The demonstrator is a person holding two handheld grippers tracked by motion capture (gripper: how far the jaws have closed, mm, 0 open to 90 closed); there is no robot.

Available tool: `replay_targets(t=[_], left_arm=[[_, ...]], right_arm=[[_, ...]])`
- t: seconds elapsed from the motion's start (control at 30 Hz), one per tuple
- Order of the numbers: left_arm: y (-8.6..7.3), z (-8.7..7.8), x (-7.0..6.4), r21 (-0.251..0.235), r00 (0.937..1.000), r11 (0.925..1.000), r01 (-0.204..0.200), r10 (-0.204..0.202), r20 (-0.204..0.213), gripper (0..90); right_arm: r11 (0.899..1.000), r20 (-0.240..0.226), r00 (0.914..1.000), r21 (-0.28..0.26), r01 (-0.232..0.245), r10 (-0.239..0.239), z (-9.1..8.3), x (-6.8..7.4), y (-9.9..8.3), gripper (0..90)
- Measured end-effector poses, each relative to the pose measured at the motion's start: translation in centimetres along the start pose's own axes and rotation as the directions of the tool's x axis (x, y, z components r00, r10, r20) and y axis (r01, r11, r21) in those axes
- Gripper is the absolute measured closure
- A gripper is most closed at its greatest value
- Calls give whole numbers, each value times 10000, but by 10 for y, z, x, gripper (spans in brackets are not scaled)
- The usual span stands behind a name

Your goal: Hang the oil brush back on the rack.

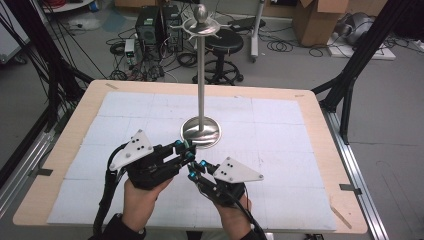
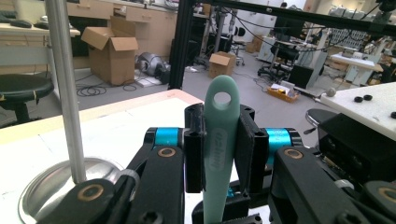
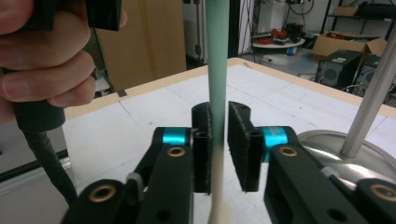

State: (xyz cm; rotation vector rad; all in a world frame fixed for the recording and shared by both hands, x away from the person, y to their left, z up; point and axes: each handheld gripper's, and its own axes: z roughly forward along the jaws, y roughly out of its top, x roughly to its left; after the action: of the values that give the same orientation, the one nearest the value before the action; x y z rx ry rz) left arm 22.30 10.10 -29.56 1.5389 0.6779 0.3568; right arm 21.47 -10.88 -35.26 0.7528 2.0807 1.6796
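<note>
A pale green utensil handle point(image 2: 219, 140) with a hole near its end stands upright between the jaws of my left gripper point(image 2: 219, 112), which is shut on it. In the right gripper view the same utensil point(image 3: 217, 70) runs edge-on between the pads of my right gripper point(image 3: 219, 107); it lies against the left pad, and a thin gap shows at the right pad. In the high view my left gripper point(image 1: 185, 149) and right gripper point(image 1: 196, 170) meet tip to tip just in front of the round base point(image 1: 201, 132) of a tall metal stand point(image 1: 201, 75).
The stand's pole point(image 2: 67, 93) rises close on the left of the left gripper view and at the right point(image 3: 369, 116) of the right gripper view. A white mat point(image 1: 280, 130) covers the wooden table. A hand point(image 3: 42, 60) grips the left gripper's handle. A stool point(image 1: 224, 42) stands beyond the far edge.
</note>
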Motion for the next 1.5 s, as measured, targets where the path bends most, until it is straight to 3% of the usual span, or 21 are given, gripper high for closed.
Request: replay_targets(t=[0.13, 0.23, 0.37, 0.43, 0.6, 0.67, 0.77, 0.9, 1.03, 1.17, 1.3, 1.5], left_arm=[[0, 1, 0, 13, 10000, 10000, 76, -76, 18, 751], [1, 0, 4, -41, 9982, 9996, 284, -281, 537, 732], [3, -6, 9, -411, 9948, 9985, 358, -317, 964, 531], [4, -11, 14, -559, 9895, 9971, 518, -437, 1378, 406], [4, -29, 25, -1036, 9756, 9937, 429, -192, 2189, 349], [2, -37, 30, -1162, 9714, 9926, 338, -53, 2374, 327], [-4, -48, 37, -1251, 9715, 9919, 230, 74, 2370, 305], [-16, -58, 46, -1145, 9755, 9933, 149, 108, 2199, 291], [-30, -65, 53, -840, 9797, 9965, -8, 176, 1997, 268], [-42, -70, 59, -338, 9862, 9992, -229, 281, 1632, 205], [-51, -75, 65, -361, 9875, 9993, -52, 108, 1571, 206], [-60, -78, 71, -442, 9896, 9989, -131, 193, 1426, 206]], right_arm=[[9999, 20, 9999, 74, 103, -103, 0, 1, 1, 831], [9998, -42, 9998, 65, 183, -183, -1, 0, 1, 839], [9996, -283, 9992, 87, 285, -283, -3, -1, 2, 843], [9995, -490, 9983, 78, 304, -299, -5, -3, 3, 843], [9999, -1225, 9925, -128, -20, 4, -8, -16, 3, 844], [9996, -1684, 9857, -249, -127, 83, -9, -24, 3, 844], [9986, -2428, 9697, -384, -365, 261, -10, -34, 2, 844], [9958, -3430, 9382, -596, -701, 455, -12, -47, 2, 843], [9953, -3997, 9158, -655, -713, 393, -12, -56, 4, 843], [9970, -4155, 9089, -470, -608, 359, -10, -63, 8, 842], [9966, -4480, 8933, -504, -654, 360, -4, -74, 19, 842], [9985, -4605, 8872, -291, -471, 285, 11, -88, 44, 842]])
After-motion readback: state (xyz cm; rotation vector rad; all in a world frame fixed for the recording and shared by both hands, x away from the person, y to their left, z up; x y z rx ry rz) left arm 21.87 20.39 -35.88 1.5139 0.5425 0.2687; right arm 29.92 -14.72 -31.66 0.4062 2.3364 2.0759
